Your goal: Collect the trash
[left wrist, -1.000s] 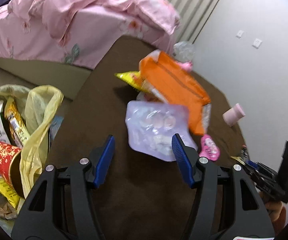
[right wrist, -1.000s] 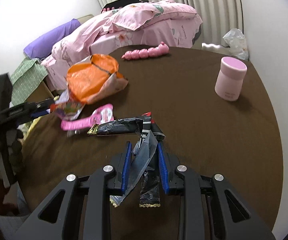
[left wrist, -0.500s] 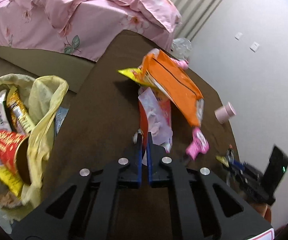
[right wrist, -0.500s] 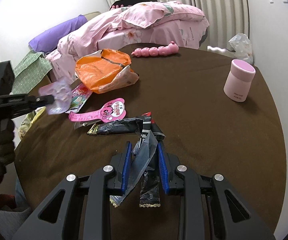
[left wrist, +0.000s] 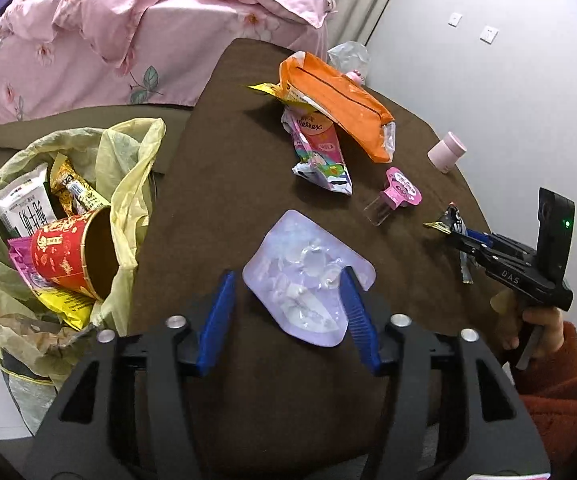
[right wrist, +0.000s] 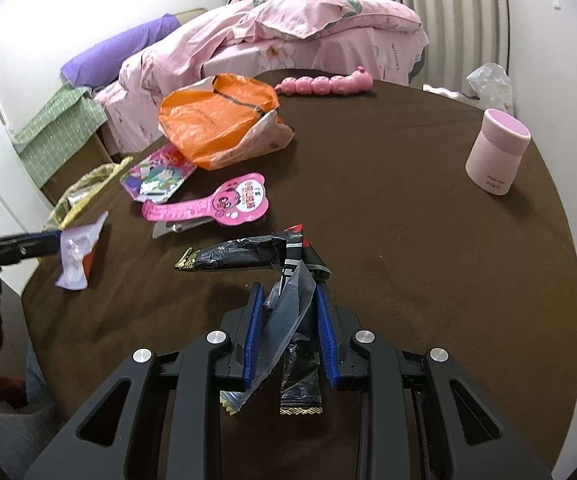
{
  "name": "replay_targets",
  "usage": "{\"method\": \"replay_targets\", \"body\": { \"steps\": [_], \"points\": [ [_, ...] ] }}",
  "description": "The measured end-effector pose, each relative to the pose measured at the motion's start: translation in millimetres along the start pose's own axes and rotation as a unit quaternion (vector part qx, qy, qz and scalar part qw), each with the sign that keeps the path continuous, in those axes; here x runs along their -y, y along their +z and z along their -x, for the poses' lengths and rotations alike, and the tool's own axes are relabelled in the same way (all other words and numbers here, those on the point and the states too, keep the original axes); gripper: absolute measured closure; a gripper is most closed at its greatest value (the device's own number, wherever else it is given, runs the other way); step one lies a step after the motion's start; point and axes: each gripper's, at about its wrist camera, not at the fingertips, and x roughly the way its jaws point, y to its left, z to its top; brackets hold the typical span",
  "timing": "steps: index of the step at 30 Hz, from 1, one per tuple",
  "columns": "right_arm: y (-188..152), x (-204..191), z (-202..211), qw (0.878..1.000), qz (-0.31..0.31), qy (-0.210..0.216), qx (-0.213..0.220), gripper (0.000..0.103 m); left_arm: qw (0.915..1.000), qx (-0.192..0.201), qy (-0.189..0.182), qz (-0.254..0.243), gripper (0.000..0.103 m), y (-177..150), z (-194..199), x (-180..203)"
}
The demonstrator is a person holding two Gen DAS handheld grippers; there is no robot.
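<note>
Trash lies scattered over a round brown table (right wrist: 428, 240) beside a bed with pink bedding (left wrist: 148, 32). Left gripper (left wrist: 288, 312) — blue pads wide apart and opening — frames a pale lilac blister pack (left wrist: 308, 276); the pack's right edge sits against the right pad, the left pad stands clear of it, and whether the pack is airborne or lying on the cloth cannot be told. From the right wrist view the same pack (right wrist: 76, 256) shows at 9 o'clock, at the left gripper's tip near the table edge. Right gripper (right wrist: 288, 332) is clamped on crumpled black and grey wrappers (right wrist: 288, 304), their ends hanging below the pads; another black wrapper (right wrist: 236, 258) lies just ahead at 12 o'clock. Further out, toward 11 o'clock: a pink card package (right wrist: 216, 204), a colourful snack packet (right wrist: 160, 178), an orange bag (right wrist: 216, 120). Pink cup (right wrist: 496, 152) stands upright at 2 o'clock, well apart. In the left wrist view a yellow trash bag (left wrist: 128, 184) gapes at 9 o'clock off the table edge, holding a red paper cup (left wrist: 72, 252) and packets.
</note>
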Motion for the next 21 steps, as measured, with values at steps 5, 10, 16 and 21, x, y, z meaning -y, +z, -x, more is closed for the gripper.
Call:
{"method": "replay_targets", "body": {
  "steps": [5,10,16,21],
  "points": [
    [-2.7,0.7,-6.9,1.0,-0.005,0.005,-0.007,0.077,0.9999,-0.01,0.006,-0.01,0.036,-0.8,-4.0,8.2],
    [-3.8,0.5,-6.9,1.0,0.0,0.004,-0.005,0.076,0.9953,-0.015,0.065,-0.069,0.035,1.5,-18.6,38.5],
    [-7.1,2.2,-5.8,1.0,-0.002,0.008,0.002,0.076,0.9873,-0.041,0.083,-0.129,0.034,-3.7,-44.4,65.8],
    [-8.0,4.4,-4.9,1.0,-0.005,0.014,0.005,0.076,0.9791,-0.044,0.091,-0.177,0.029,-13.1,-52.7,83.8]
  ]
}}
